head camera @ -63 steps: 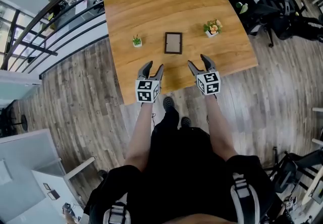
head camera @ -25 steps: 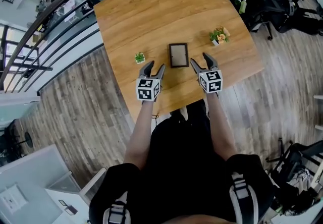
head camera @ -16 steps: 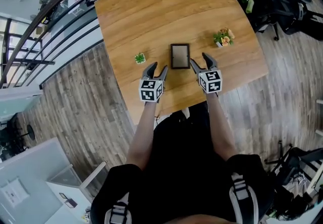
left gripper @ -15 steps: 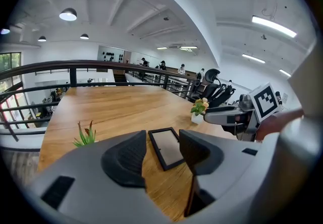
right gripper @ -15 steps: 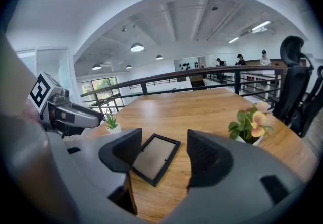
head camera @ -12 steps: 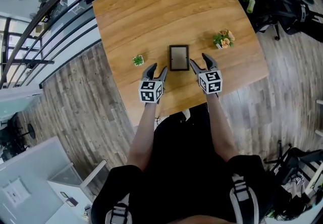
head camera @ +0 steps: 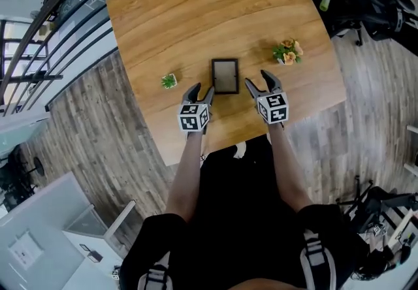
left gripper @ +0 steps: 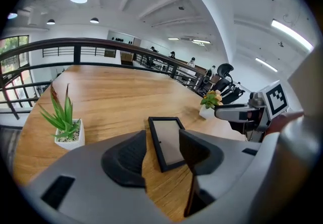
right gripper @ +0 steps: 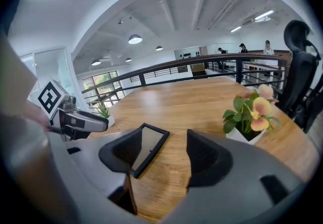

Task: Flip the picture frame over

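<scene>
Picture frame (head camera: 225, 76) flat on surface (head camera: 196, 14). Left tongs (head camera: 200, 90) at its 8 o'clock, right tongs (head camera: 257, 80) at 3, both open, empty. Best pinch: opposite side rails.

We see the picture frame (head camera: 225, 76) lying flat on the wooden worktop (head camera: 196, 14). Just left of the frame is the left gripper (head camera: 201, 89), just right of it the right gripper (head camera: 257, 80), both with jaws apart. Farther left of the frame stands a small green potted plant (head camera: 169, 80); farther right, a flowering plant (head camera: 287, 51).
</scene>
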Demonstrator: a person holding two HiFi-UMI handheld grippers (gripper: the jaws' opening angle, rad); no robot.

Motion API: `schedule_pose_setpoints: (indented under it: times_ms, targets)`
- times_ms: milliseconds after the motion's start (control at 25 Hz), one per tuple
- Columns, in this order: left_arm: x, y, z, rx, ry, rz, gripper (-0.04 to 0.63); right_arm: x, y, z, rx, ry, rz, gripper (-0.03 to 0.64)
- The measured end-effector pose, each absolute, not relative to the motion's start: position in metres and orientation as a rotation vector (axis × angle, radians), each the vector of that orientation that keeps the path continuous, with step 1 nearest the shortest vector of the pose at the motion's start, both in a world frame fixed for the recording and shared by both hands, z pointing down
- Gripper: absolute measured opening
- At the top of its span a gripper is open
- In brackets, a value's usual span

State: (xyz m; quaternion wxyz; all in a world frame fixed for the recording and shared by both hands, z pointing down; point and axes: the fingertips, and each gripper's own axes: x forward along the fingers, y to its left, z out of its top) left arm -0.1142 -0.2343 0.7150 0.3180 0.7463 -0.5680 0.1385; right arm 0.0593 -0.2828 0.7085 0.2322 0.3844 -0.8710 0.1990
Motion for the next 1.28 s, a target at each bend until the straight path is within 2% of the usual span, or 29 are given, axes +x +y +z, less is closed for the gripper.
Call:
schedule_pose_setpoints:
  times_ms: [1080, 1280]
  targets:
    - [-0.101, -0.246, 0.797, 1.79, -1.448, 0.502, 0.213, 0.079, -0.304, 0.744, 0.972, -2.337, 0.589, 0.27]
    - [-0.103, -0.246, 0.8, 1.794, -1.46, 0.554, 0.189, 0.075, -0.306, 0.745, 0.956, -2.338, 0.584, 0.27]
